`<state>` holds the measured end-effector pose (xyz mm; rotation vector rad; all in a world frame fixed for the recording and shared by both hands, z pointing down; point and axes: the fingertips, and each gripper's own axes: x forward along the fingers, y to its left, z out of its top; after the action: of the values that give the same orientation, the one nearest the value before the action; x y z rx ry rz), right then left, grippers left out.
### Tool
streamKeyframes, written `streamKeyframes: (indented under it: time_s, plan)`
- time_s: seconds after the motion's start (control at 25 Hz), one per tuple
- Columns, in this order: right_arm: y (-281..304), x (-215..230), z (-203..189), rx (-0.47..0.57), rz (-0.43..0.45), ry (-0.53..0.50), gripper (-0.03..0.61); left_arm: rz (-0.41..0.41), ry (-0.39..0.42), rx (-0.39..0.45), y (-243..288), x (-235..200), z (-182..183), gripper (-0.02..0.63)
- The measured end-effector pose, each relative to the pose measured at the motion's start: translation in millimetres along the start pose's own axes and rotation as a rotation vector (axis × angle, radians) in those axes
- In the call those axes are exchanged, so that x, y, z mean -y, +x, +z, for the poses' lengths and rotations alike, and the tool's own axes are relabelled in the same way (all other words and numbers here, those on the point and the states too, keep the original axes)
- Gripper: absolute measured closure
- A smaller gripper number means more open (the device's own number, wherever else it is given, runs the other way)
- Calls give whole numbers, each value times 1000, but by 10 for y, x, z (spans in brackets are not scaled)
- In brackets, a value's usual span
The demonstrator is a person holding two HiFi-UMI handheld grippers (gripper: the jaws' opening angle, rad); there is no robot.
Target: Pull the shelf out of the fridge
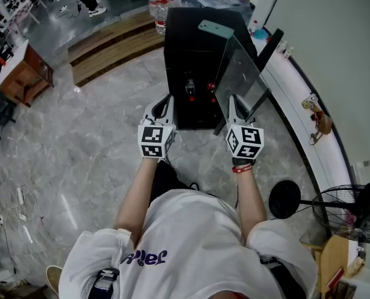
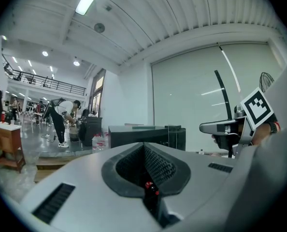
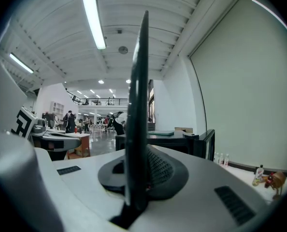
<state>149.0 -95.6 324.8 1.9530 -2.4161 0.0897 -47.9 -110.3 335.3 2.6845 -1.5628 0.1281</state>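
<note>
Right tongs [image 1: 233,99] clamped on shelf [image 1: 240,67] edge; left tongs [image 1: 167,98] closed, empty.

Pale marble floor [image 1: 79,167] spreads around you. At your far left stands a small wooden cabinet [image 1: 24,73]. Ahead lies a low wooden platform [image 1: 110,45], with water bottles [image 1: 160,5] just beyond. At your right, a black standing fan [image 1: 350,212] sits near a curved white ledge [image 1: 300,104].

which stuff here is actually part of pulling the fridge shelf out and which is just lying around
In the job: fridge; glass shelf, clamped in the right gripper; left gripper, shut and empty.
Lying about: fan; water bottles; wooden table.
</note>
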Motion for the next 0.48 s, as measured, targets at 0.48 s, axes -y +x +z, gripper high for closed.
streamKeyframes:
  time_s: [0.48]
  plan:
    - [7, 56, -69, -29, -2, -1, 555, -76, -73, 37, 36, 70, 93, 597]
